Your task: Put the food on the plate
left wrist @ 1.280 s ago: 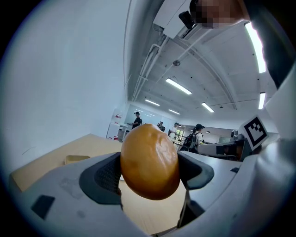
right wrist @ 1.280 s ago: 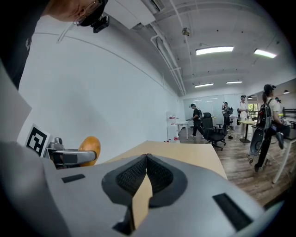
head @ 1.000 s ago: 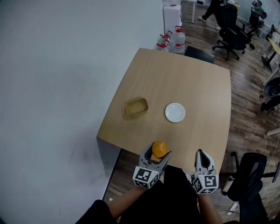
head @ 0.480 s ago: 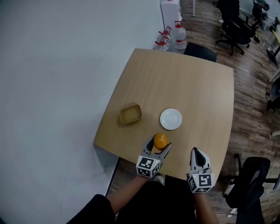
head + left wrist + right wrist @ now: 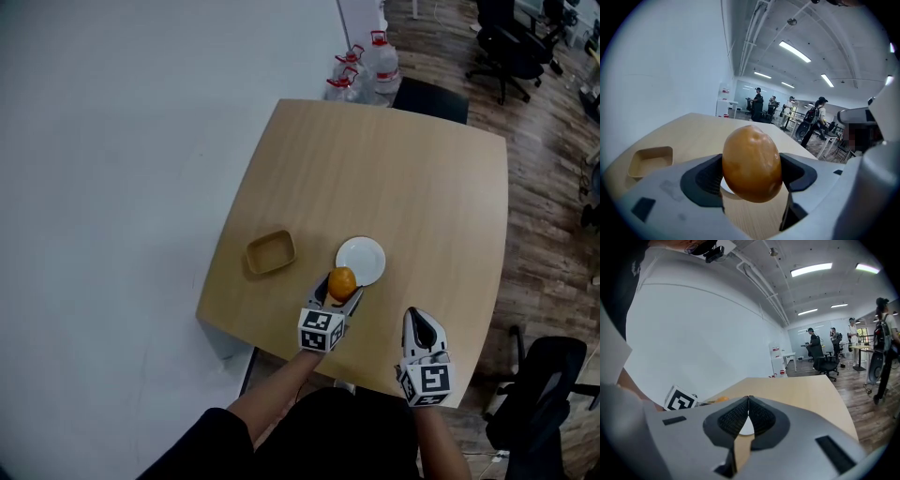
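Note:
An orange round fruit (image 5: 342, 281) (image 5: 752, 163) is clamped in my left gripper (image 5: 339, 289), which hovers over the table just at the near-left rim of the white plate (image 5: 367, 259). In the left gripper view a sliver of the plate (image 5: 727, 191) shows under the fruit. My right gripper (image 5: 419, 324) (image 5: 748, 409) is shut with nothing in it, above the table's near edge to the right of the plate. Its jaws meet, and the plate (image 5: 746, 426) shows faintly below them.
A shallow tan tray (image 5: 270, 252) (image 5: 649, 161) lies on the wooden table (image 5: 412, 187) left of the plate. Water jugs (image 5: 378, 58) and a dark chair (image 5: 429, 97) stand past the far edge. Another office chair (image 5: 544, 394) is at my right. People stand far off.
My left gripper has carried the fruit forward from the table's near edge to the plate's rim. The right gripper moved forward a little, staying shut.

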Demonstrator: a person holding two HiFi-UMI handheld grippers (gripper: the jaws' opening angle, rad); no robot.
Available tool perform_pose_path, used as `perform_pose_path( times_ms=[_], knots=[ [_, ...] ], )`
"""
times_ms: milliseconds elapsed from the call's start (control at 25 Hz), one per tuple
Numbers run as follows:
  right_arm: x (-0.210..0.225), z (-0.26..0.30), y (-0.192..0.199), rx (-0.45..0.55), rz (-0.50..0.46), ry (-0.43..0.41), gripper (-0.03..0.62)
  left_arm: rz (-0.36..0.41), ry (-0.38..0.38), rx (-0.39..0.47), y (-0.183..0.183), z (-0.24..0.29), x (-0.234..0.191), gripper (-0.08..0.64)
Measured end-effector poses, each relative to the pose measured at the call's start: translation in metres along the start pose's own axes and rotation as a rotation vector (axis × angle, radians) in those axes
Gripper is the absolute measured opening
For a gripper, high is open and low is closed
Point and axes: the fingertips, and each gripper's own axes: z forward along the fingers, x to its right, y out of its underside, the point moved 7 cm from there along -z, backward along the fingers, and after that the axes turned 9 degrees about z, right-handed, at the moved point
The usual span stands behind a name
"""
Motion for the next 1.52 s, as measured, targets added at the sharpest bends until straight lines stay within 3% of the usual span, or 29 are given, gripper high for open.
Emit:
perform_pose_path(
  times_ms=[160, 440, 680, 880, 1120, 1520],
  knots=[
    [0.006, 0.012, -0.003, -0.015, 0.048, 0.000, 0.060, -0.038, -0.010, -0.062, 0.013, 0.031, -0.013, 0.331],
    [0.015, 0.028, -0.009, -0.056, 0.035, -0.013, 0.060, -0.090, 0.010, -0.166, 0.030, 0.073, -0.022, 0.331],
    [0.022, 0.030, -0.007, -0.089, 0.018, -0.024, 0.060, -0.029, 0.037, -0.287, 0.041, 0.105, -0.025, 0.332],
    [0.025, 0.028, 0.003, -0.107, 0.031, -0.011, 0.060, -0.060, 0.036, -0.359, 0.055, 0.118, -0.032, 0.331],
    [0.022, 0.025, 0.011, -0.122, 0.045, -0.016, 0.060, 0.013, 0.053, -0.396, 0.057, 0.128, -0.028, 0.333],
    [0.014, 0.012, 0.013, -0.126, 0.024, -0.019, 0.060, -0.031, 0.094, -0.387, 0.053, 0.126, -0.029, 0.334]
  ],
)
